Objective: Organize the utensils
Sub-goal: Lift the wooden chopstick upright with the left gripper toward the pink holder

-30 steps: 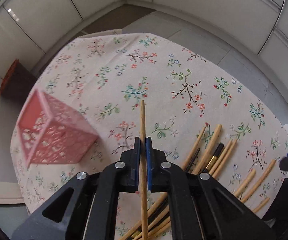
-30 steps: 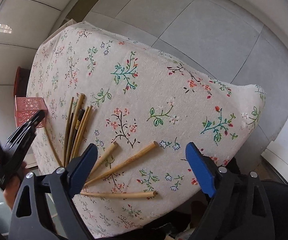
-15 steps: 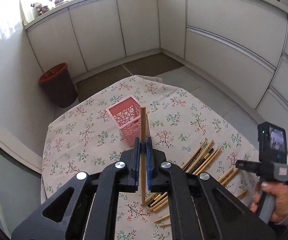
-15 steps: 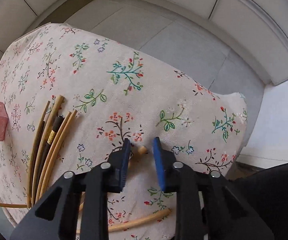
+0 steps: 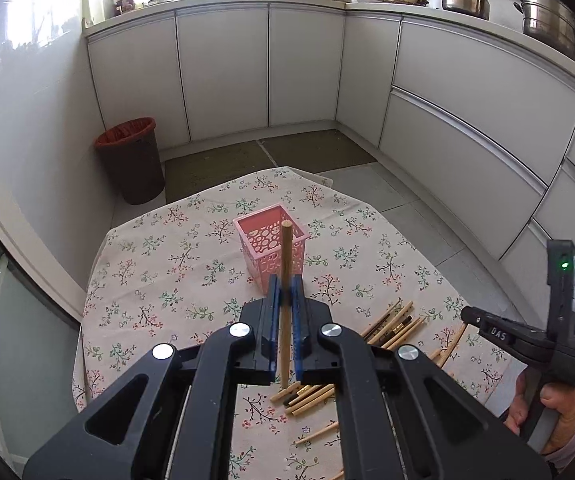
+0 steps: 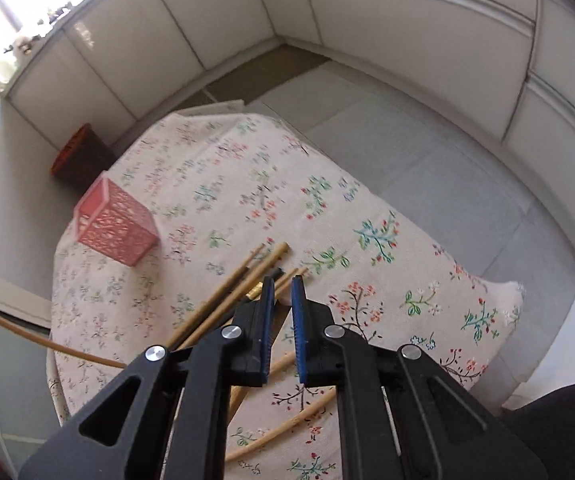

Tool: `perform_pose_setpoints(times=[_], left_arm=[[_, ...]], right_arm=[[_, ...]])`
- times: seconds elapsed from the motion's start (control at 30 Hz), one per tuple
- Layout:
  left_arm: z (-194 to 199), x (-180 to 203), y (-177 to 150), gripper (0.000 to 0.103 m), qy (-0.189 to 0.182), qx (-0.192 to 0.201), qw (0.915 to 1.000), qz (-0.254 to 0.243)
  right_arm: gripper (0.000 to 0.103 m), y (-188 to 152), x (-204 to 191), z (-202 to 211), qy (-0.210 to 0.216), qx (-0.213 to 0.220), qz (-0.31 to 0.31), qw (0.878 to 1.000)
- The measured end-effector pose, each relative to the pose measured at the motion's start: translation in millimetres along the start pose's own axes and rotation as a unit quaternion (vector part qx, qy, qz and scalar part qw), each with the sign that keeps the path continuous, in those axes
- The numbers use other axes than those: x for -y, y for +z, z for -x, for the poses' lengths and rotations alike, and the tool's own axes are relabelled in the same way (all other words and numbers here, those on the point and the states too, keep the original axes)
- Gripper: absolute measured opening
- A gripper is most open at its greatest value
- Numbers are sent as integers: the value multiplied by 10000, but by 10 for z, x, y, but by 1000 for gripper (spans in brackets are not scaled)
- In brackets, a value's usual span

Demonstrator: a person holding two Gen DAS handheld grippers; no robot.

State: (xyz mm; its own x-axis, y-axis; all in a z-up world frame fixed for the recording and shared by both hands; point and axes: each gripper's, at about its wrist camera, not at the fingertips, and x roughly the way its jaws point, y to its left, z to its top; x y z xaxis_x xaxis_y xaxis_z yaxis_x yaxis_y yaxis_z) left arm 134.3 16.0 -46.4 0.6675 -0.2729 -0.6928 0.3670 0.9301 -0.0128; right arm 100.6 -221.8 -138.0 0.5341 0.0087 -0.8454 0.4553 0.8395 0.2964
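My left gripper (image 5: 286,290) is shut on a bamboo chopstick (image 5: 286,268) and holds it upright, high above the table, its tip in line with the pink perforated basket (image 5: 271,248). Several chopsticks (image 5: 391,326) lie loose on the floral cloth to the right. My right gripper (image 6: 283,286) has its jaws close together around a chopstick (image 6: 275,346) whose end shows between the pads; it is lifted off the cloth. The basket (image 6: 113,222) stands at the far left in the right wrist view, beyond the pile (image 6: 231,296).
The small table has a floral cloth (image 5: 167,264) and drops off to tiled floor on all sides. A brown bin (image 5: 131,160) stands by the cabinets. The right hand-held gripper (image 5: 543,340) shows at the right edge. Two loose chopsticks (image 6: 287,428) lie near the front edge.
My left gripper has risen high with its chopstick, the basket now ahead below it. My right gripper closed from wide open onto a chopstick and lifted away from the cloth.
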Motion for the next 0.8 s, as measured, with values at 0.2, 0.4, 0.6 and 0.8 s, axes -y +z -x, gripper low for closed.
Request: perform_pose_setpoints(times=[0.2,0.4,0.6,0.8], left_arm=[[162,88,135,5,-125,135,9998,64],[278,188,473,5,-84,370,9993,69],[277,66,1009,5,116,784,9960,419],[-29,-175,1332,5,412,972,9910,827]], right_arm=[[8,294,-341,782,555,720,698,9934],[8,748,-599,1329,755,1278,1080,9830],[8,1335,-783,1640,1292,1441,1010,9759],[8,1742,-1087,1716,1861,1565,1062,9641]])
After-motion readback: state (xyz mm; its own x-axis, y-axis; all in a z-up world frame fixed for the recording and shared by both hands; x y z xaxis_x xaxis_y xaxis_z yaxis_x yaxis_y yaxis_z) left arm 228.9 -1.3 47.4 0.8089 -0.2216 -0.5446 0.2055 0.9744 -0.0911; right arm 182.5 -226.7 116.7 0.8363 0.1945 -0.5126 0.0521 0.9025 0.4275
